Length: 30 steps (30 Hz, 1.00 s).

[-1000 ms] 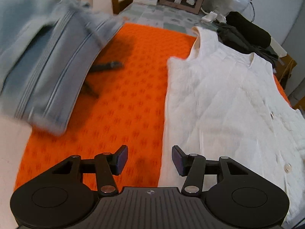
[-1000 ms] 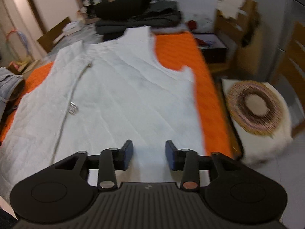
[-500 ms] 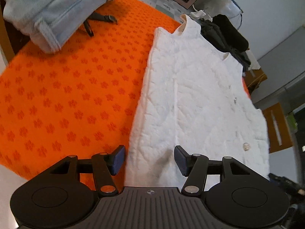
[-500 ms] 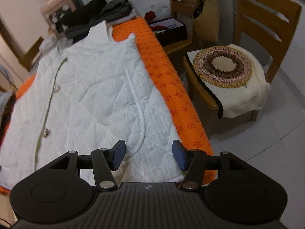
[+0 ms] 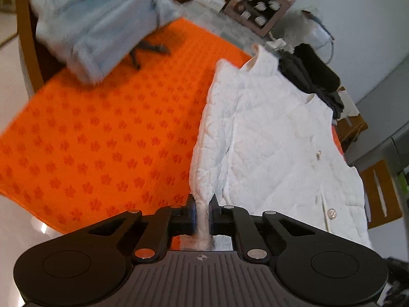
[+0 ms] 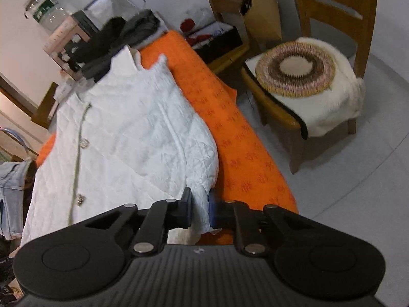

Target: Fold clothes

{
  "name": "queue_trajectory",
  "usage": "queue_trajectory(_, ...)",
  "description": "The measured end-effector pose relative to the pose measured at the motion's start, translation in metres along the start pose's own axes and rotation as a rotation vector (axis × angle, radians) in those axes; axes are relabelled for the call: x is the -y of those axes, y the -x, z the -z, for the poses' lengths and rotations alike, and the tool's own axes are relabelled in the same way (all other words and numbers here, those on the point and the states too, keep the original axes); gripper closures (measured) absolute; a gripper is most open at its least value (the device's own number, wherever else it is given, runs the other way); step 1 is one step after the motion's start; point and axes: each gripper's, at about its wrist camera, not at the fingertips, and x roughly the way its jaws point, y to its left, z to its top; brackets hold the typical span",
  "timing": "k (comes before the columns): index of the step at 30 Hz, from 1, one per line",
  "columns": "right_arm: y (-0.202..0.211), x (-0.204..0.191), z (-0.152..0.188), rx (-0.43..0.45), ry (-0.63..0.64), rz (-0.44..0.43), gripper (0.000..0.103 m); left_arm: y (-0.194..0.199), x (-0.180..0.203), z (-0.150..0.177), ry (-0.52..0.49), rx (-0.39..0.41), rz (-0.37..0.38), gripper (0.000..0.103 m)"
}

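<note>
White quilted fabric fills the middle of both views: a sleeveless vest lies flat on an orange cloth printed with small darker flowers, which covers the counter. In the left wrist view the vest runs from the lower centre of the frame up toward the upper right, its collar end farthest from the camera and its buttons along the right side. The left gripper has its jaws drawn nearly together on the vest's near lower corner, with a thin fold of white fabric pinched between the pads and rising slightly off the orange cloth.

In the right wrist view the vest occupies the left and centre of the frame, with its button placket at the left. The right gripper has its jaws closed narrowly on the other bottom corner, the fabric bunched and creased just above the pads.

A pale blue denim garment, blurred, sits at the upper left of the left wrist view, on the far edge of the orange cloth. Dark clothes are heaped beyond the vest's collar. At the right of the right wrist view stands a wooden chair with a round woven cushion on its seat.
</note>
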Motion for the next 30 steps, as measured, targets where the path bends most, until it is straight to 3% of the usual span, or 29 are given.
queue_trajectory(3, 0.021, -0.006, -0.008, -0.005, 0.005, -0.021, 0.089, 0.023, 0.012, -0.004, -0.041, 0.006, -0.007, 0.092)
queue_trajectory(6, 0.025, -0.001, -0.004, -0.059, 0.046, 0.018, 0.088, 0.025, 0.016, 0.012, -0.056, -0.043, -0.059, 0.091)
queue_trajectory(8, 0.016, 0.006, 0.002, -0.101, 0.076, 0.059, 0.084, 0.017, 0.016, 0.026, -0.065, -0.078, -0.116, 0.088)
queue_trajectory(10, 0.010, 0.009, 0.005, -0.108, 0.102, 0.095, 0.072, 0.013, 0.012, 0.036, -0.023, -0.082, -0.155, 0.080)
queue_trajectory(16, 0.020, -0.021, -0.014, 0.005, 0.330, 0.159, 0.066, 0.038, 0.026, 0.019, 0.014, 0.090, -0.214, 0.064)
queue_trajectory(23, -0.006, -0.077, -0.060, 0.030, 0.497, 0.044, 0.065, 0.026, 0.070, -0.006, -0.127, 0.155, -0.220, 0.062)
queue_trajectory(30, -0.059, -0.139, -0.109, 0.012, 0.547, -0.030, 0.060, -0.026, 0.100, -0.048, -0.164, 0.152, -0.145, 0.062)
